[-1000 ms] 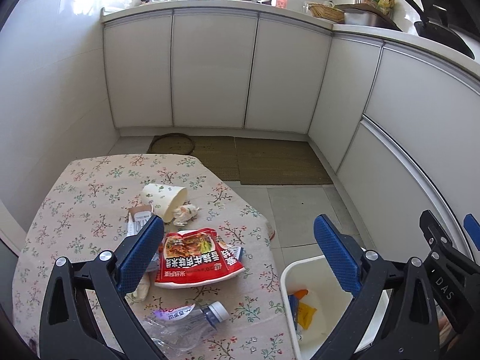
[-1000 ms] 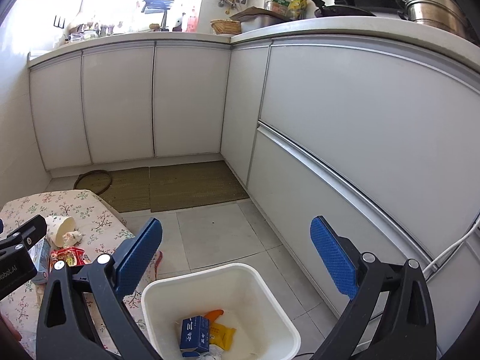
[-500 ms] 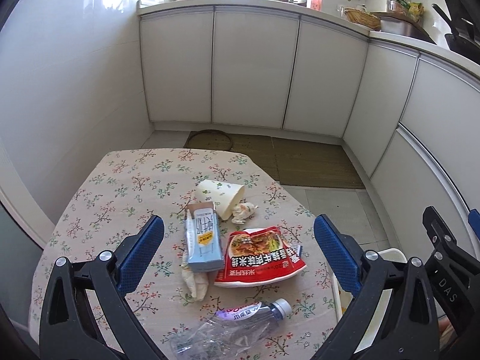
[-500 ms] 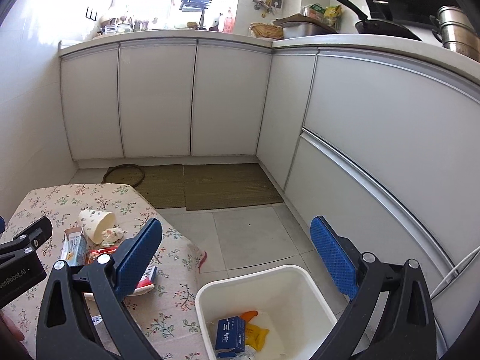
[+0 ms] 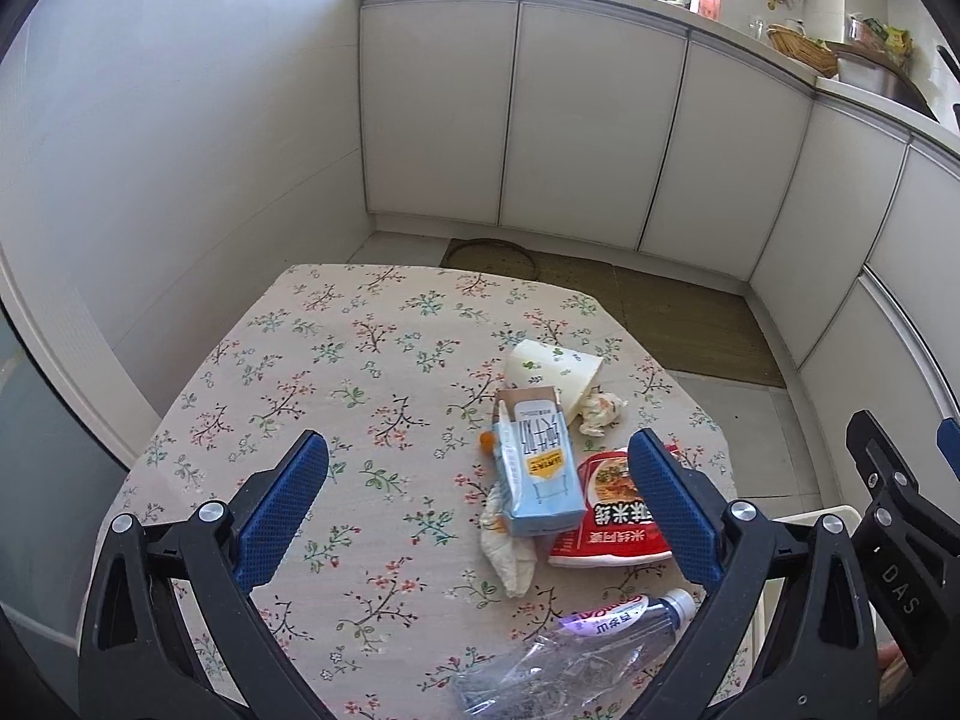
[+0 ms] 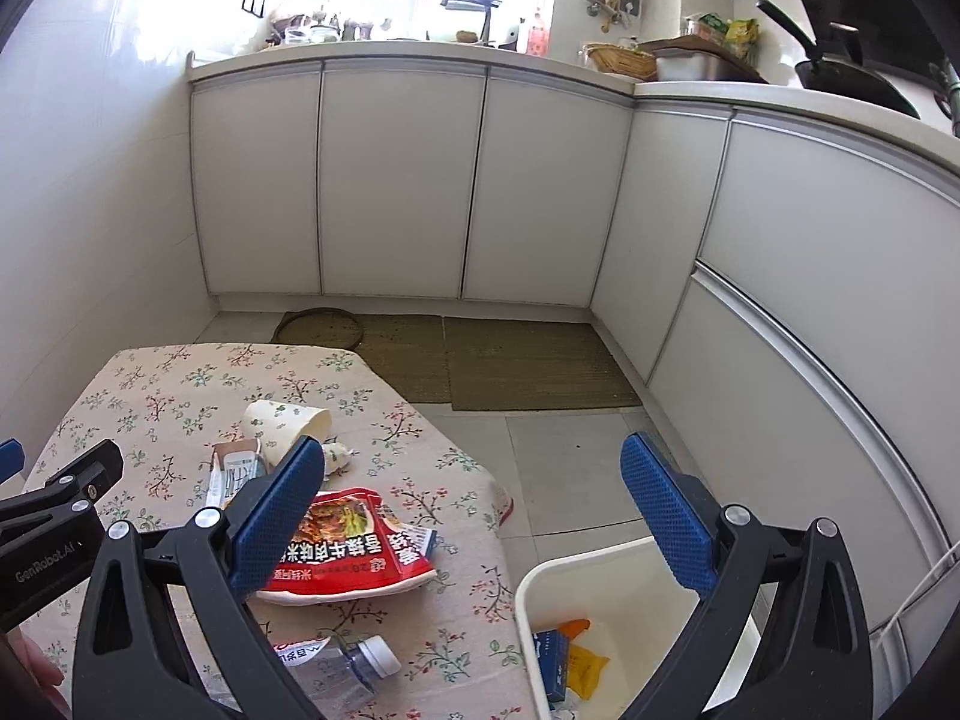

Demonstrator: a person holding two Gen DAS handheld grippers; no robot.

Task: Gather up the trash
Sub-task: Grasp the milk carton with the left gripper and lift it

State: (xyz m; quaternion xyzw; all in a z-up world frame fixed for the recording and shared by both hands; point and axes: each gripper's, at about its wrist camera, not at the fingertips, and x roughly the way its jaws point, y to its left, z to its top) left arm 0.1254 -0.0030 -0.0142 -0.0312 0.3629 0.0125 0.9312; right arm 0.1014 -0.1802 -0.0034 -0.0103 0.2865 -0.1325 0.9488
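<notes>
Trash lies on a floral-cloth table [image 5: 336, 360]: a light blue carton [image 5: 537, 468], a tipped paper cup [image 5: 555, 369], a crumpled tissue [image 5: 600, 411], a white wipe [image 5: 510, 558], a red food packet [image 5: 612, 522] and a crushed clear bottle [image 5: 576, 654]. My left gripper [image 5: 474, 510] hovers open above the table, the carton lying between its fingers in view. My right gripper [image 6: 474, 507] is open and empty, over the table's right edge beside a white bin [image 6: 606, 594] that holds a blue box and a yellow wrapper. The red packet [image 6: 348, 546] and bottle [image 6: 342, 666] show below it.
White cabinets [image 6: 396, 180] line the back and right walls under a cluttered counter [image 6: 420, 48]. Woven mats [image 6: 516, 360] cover the tiled floor between table and cabinets. A white wall [image 5: 150, 150] stands close on the left. The bin stands on the floor right of the table.
Both grippers have swung left, away from the bin and toward the table. The trash pile now sits nearer the centre of the left wrist view; both stay open.
</notes>
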